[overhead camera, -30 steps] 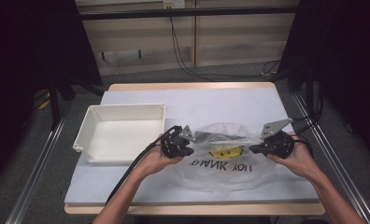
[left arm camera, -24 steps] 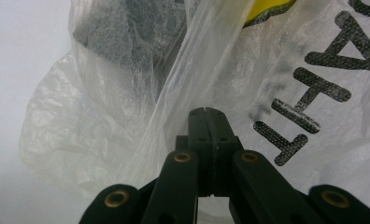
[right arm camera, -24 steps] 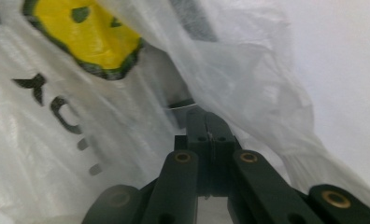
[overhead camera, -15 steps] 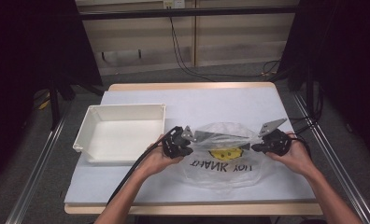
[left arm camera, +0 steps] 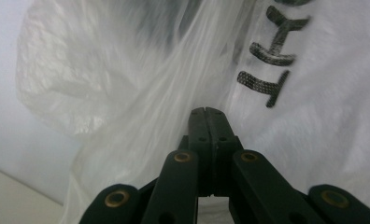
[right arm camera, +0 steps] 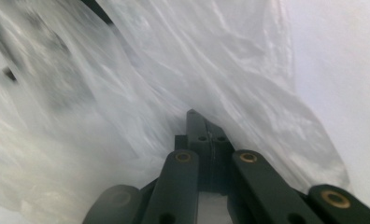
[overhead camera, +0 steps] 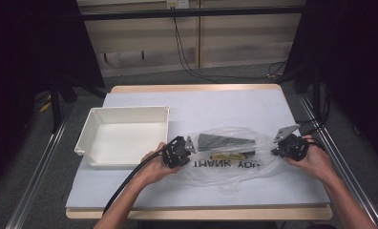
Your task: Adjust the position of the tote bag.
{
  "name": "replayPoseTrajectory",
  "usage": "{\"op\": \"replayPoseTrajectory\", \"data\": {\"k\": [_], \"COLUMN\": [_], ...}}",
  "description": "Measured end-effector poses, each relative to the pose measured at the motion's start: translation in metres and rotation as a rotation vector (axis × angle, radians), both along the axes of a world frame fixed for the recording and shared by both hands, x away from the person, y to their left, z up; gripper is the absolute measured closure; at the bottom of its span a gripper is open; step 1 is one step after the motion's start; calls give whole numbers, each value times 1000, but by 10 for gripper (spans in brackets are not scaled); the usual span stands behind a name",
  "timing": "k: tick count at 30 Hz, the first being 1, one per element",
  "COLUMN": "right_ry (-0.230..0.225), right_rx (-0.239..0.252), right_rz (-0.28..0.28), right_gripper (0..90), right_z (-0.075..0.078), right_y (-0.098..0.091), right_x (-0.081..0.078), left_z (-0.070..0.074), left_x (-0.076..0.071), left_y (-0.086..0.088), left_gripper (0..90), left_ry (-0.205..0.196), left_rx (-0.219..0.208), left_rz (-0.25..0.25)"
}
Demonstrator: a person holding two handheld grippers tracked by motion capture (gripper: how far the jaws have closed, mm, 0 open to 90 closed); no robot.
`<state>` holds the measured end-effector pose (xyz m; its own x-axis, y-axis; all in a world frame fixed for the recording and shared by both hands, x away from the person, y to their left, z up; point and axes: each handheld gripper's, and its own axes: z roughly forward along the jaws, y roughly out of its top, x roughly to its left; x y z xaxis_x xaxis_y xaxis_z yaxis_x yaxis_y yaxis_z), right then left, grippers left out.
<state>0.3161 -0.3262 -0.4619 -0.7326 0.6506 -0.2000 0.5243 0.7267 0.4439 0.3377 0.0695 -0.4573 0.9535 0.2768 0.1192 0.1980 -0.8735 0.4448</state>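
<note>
Left gripper jaws clenched on film of plastic bag; right gripper jaws likewise clamped on bag's opposite edge. Bag lies stretched between both on tabletop, dark flat item and yellow item inside.

Risk, as judged: thin film tears or slips from jaws if hands pull apart harder; contents could slide out.

Gripper views show pinch on film close up; high view shows bag's contents, white tray left of bag.
</note>
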Motion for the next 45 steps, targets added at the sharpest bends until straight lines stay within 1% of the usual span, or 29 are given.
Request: {"op": "replayPoseTrajectory", "data": {"k": [2,4,6,10,11,13,16,17,18,20,21,23,25,26,28,29,30,31,32,33,34,35,36,37,39,40,42,44,45], "right_ry": [-12,-7,-10,-25,-30,-27,-35,-35,-31,-30,-20,-36,-31,-50,-45,-44,-40,-40,-41,-47,-46,-56,-63,-67,-64,-65,-61,-64,-67], "right_rx": [-11,-6,-25,-10,-12,-4,-6,3,12,21,14,13,9,-4,5,11,27,27,35,37,33,32,17,12,-12,-24,-4,48,73], "right_rz": [-4,-12,-20,-30,-32,-29,-33,-31,-31,-41,-43,-34,-37,-20,-29,-29,-43,-35,-37,-45,-35,-46,-27,-40,-35,-28,-35,-31,-24], "right_gripper": [900,900,900,900,900,900,900,900,900,900,900,900,900,900,900,900,900,900,900,900,900,900,900,900,900,900,900,900,900], "right_z": [-1,-1,0,-2,-2,-2,-2,-2,-2,-2,-2,-3,-3,-3,-3,-3,-4,-4,-4,-5,-5,-5,-5,-5,-4,-3,-3,-1,2], "right_y": [-6,-10,-15,-21,-22,-24,-24,-26,-27,-29,-29,-29,-28,-28,-28,-29,-29,-30,-31,-31,-31,-30,-29,-28,-25,-24,-24,-23,-21], "right_x": [2,4,6,5,5,5,3,4,4,3,2,2,1,1,0,1,0,0,0,-1,-1,-2,-1,-2,-2,-2,-2,-3,-3], "left_z": [0,0,1,0,0,0,-2,-2,-3,-2,-3,-3,-3,-3,-2,-3,-3,-2,-1,-2,-3,-3,-4,-5,-5,-4,-3,-3,-3], "left_x": [-1,-4,-5,-12,-14,-15,-16,-15,-16,-17,-17,-18,-18,-18,-18,-19,-19,-18,-17,-18,-20,-20,-21,-20,-19,-19,-17,-16,-16], "left_y": [4,5,9,18,20,25,33,35,37,40,40,41,42,42,42,42,42,43,43,44,44,46,46,48,49,48,49,50,52], "left_gripper": [900,900,900,900,900,900,900,900,900,900,900,900,900,900,900,900,900,900,900,900,900,900,900,900,900,900,900,900,900], "left_ry": [4,-11,1,-14,-13,-17,0,4,9,8,9,4,12,11,7,5,5,12,6,0,3,-7,-6,13,20,17,30,11,18], "left_rx": [-1,8,11,19,10,6,-35,-34,-55,-48,-61,-57,-58,-57,-36,-45,-45,-45,-29,-34,-50,-46,-66,-86,-95,-88,-89,-102,-121], "left_rz": [-13,-3,0,7,26,26,52,46,62,56,67,66,74,75,63,74,73,66,53,58,76,63,76,86,100,91,103,115,117]}}
